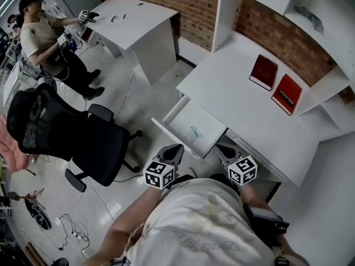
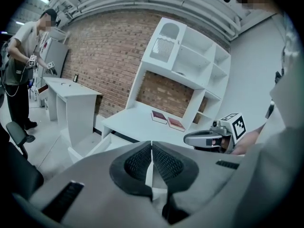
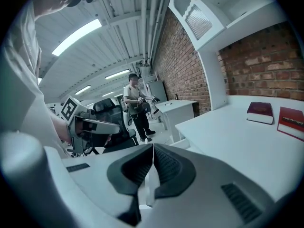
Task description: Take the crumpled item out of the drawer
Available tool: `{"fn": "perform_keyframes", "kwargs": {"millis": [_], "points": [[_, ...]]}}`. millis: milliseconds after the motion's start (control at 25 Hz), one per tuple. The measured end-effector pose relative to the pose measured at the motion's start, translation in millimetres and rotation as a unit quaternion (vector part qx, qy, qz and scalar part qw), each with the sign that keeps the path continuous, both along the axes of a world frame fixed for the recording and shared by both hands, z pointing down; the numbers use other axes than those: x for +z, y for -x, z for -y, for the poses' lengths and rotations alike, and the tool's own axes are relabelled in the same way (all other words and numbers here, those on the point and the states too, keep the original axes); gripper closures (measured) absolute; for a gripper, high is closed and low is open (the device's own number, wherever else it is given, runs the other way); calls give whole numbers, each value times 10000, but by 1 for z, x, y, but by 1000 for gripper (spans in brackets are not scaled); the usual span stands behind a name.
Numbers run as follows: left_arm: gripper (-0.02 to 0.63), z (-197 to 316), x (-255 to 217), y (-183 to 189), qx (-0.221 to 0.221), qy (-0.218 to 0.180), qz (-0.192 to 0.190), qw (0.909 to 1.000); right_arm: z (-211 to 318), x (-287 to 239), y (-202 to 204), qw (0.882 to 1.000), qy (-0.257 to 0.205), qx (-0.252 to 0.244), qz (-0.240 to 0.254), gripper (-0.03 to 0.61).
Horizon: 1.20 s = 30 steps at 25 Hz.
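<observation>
Brick walls back a white desk [image 1: 233,87] in the head view. Its drawer [image 1: 206,121] stands open with the crumpled item [image 1: 195,133] lying inside, so I judge the grab and the lift-out remain. The item sits just ahead of the left gripper [image 1: 173,149] and right gripper [image 1: 224,148], roughly between them.

Left gripper view: jaws pressed together, nothing between, item hidden.

Right gripper view: jaws likewise closed and empty, item out of sight.

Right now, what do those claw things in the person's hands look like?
Both are grey, wedge-shaped handheld tools. The left claw and the right claw each carry a white cube printed with black square markers. The pads inside are black and ribbed. The person wears a pale shirt with a faint print.
</observation>
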<state>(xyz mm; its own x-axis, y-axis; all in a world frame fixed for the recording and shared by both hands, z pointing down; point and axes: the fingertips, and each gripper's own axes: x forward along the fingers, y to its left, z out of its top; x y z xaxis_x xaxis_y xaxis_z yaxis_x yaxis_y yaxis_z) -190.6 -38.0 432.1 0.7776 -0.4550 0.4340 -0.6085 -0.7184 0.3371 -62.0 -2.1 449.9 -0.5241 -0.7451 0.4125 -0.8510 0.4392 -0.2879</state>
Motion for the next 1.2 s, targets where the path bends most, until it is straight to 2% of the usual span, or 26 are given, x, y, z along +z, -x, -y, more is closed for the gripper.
{"fn": "perform_keyframes", "kwargs": {"millis": [720,960,1200], "points": [[588,24,20,0,44,122,247,9996,34,17,10,9998,140,-137,89,554],[588,41,32,-3,96,146,523,9985,53,26,5,9994,225,-233,107,554],[588,48,51,-16,415,206,859,9952,66,41,0,9989,340,-280,133,554]]}}
